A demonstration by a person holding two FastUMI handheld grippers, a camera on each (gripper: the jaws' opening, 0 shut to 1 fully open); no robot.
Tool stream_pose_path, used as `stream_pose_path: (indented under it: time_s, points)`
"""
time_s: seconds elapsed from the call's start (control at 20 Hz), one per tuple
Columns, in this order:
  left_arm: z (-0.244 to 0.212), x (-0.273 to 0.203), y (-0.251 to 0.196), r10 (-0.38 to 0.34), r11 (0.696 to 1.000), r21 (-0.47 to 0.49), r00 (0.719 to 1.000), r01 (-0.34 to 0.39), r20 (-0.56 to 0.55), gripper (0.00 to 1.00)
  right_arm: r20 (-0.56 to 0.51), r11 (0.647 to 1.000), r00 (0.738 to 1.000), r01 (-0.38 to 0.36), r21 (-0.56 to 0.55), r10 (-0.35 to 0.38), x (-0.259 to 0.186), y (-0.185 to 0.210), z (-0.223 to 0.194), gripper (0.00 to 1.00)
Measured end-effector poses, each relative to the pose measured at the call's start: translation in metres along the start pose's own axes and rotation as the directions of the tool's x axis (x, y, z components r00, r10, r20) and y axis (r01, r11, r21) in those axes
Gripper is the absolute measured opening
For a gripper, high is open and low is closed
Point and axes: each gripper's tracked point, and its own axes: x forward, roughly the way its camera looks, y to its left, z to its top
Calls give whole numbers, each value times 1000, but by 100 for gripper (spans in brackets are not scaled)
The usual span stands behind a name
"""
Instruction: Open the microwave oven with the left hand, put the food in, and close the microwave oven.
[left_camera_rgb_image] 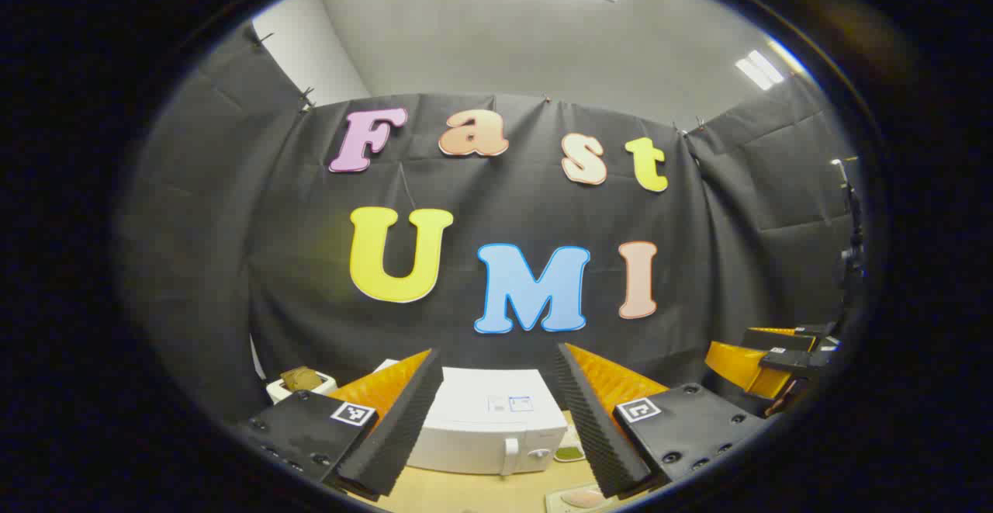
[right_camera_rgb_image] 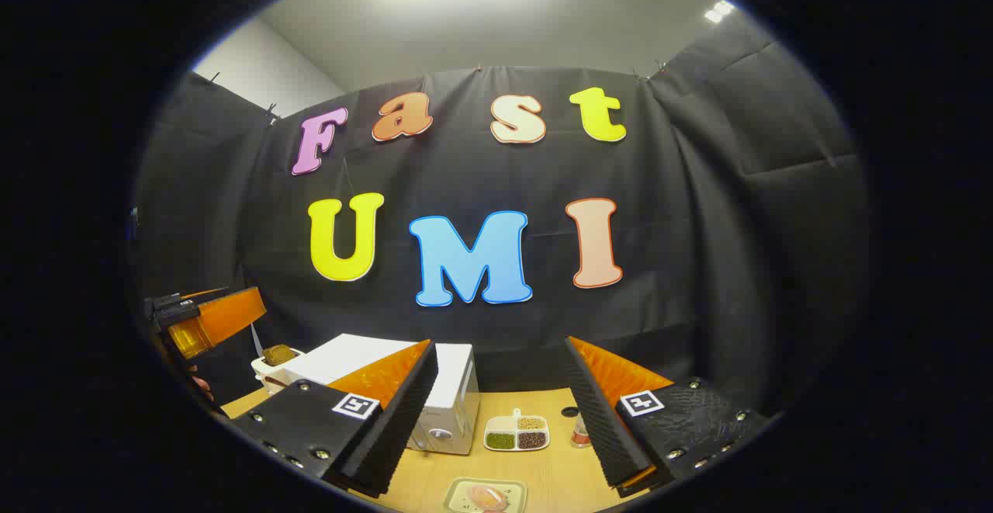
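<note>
The white microwave (left_camera_rgb_image: 489, 420) stands on the wooden table with its door closed, handle (left_camera_rgb_image: 510, 455) near the right side of the front. My left gripper (left_camera_rgb_image: 498, 354) hovers above and in front of it, open, with nothing between its fingers. A plate of food (right_camera_rgb_image: 485, 495) lies on the table close below my right gripper (right_camera_rgb_image: 500, 342), which is also open and empty. In the right gripper view the microwave (right_camera_rgb_image: 450, 396) sits left of centre. The right gripper (left_camera_rgb_image: 764, 359) shows at the far right of the left gripper view, and the left gripper (right_camera_rgb_image: 203, 317) at the far left of the right gripper view.
A divided dish of grains (right_camera_rgb_image: 516, 433) and a small jar (right_camera_rgb_image: 578, 431) sit right of the microwave. A white container holding something brown (right_camera_rgb_image: 275, 358) stands left of it. The table (right_camera_rgb_image: 551, 474) is light wood, with the black booth cloth close behind.
</note>
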Motion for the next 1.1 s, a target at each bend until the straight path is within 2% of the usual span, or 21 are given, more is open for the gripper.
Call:
stream_pose_path:
  time_s: [0.5,0.7,0.95,1.1]
  points:
    - [2,24,10,-30,1000,-10,1000,30,-1,97,5,999,999,31,8,-31,19,11,5,97]
    - [4,27,15,-24,1000,-6,1000,24,16,96,8,1000,1000,21,-1,-21,23,15,5,96]
    - [-12,35,11,-36,999,-2,999,37,10,96,-1,1000,1000,24,-2,-24,24,14,-3,97]
    - [-40,42,8,-39,999,-3,999,39,-6,96,-17,1000,999,27,-1,-27,24,12,-12,97]
